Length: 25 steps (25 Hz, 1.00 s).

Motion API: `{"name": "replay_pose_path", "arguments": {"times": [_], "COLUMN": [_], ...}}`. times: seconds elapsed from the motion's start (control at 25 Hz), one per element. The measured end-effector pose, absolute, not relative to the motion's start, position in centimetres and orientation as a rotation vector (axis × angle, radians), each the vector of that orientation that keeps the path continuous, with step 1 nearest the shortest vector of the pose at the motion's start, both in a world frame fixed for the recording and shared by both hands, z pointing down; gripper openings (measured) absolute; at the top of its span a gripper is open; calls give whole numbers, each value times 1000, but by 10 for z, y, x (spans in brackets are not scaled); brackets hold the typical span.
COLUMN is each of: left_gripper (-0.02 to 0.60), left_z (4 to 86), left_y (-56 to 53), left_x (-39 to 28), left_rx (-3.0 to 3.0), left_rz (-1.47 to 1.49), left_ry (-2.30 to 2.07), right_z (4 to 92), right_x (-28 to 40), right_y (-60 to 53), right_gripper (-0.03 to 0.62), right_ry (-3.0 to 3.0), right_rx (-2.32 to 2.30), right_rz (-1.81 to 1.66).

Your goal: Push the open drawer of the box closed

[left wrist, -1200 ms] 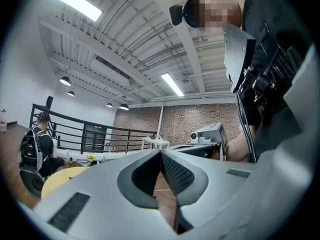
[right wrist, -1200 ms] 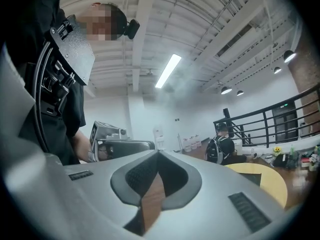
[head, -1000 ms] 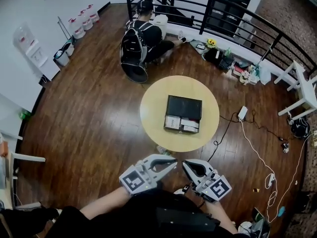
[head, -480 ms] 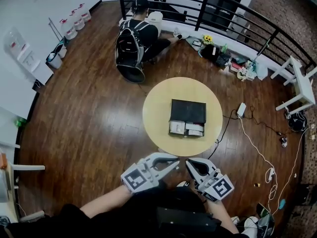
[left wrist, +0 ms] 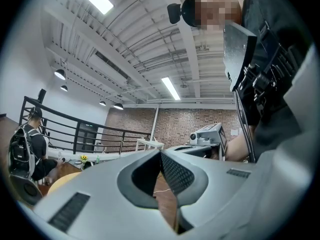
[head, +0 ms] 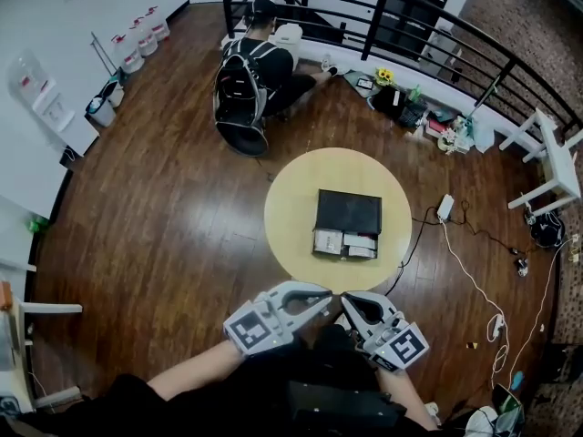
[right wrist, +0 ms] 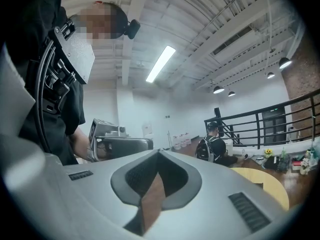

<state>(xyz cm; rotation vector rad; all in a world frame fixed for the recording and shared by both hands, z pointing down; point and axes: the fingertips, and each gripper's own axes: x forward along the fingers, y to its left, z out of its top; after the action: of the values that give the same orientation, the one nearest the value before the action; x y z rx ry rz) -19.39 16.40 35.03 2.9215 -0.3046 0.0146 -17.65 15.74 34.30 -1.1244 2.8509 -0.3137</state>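
A black box [head: 348,213] sits in the middle of a round pale wooden table [head: 293,215]. Its drawer [head: 346,243] stands open on the side nearest me, with white items inside. My left gripper [head: 326,292] and right gripper [head: 345,301] hover close to my body, short of the table's near edge, tips almost touching each other. Both are shut with nothing held. In the left gripper view the left gripper [left wrist: 161,152] has its jaws meeting at the tip. The right gripper [right wrist: 159,152] in its own view is likewise shut. The table [right wrist: 265,182] shows at the right there.
A person with a backpack [head: 244,76] crouches on the wooden floor beyond the table, near a black railing [head: 383,12]. A power strip [head: 445,208] and white cables [head: 469,267] lie to the right. Water bottles [head: 137,39] stand far left, a white table [head: 556,157] far right.
The head view has shifted a little, so the table and box sit slightly lower and further right in it. Both grippers stay shut and close together near my body.
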Motion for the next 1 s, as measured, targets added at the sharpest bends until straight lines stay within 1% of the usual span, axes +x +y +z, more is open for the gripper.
{"name": "replay_pose_path", "arguments": {"times": [0.2,0.4,0.64,1.0], "left_gripper": [28,28,28,28], "left_z": [350,350,353,359], "left_y": [159,159,150,146], "left_x": [-177,-137,-64,63], "left_rx": [2918,2933,2934,2961], "left_rz": [25,30,59,125], "left_ry": [-316,-333,-368,-458], "right_z": [363,367,369,375], "right_x": [-157,-118,-47,74], "right_y": [157,157,147,138], "right_gripper": [6,6,6,6], "right_ry": [2931,2930,2914,2935], "right_rx": [-1139,-1097,-1055,-952], "right_rz": [-358,-375,-376,-359]}}
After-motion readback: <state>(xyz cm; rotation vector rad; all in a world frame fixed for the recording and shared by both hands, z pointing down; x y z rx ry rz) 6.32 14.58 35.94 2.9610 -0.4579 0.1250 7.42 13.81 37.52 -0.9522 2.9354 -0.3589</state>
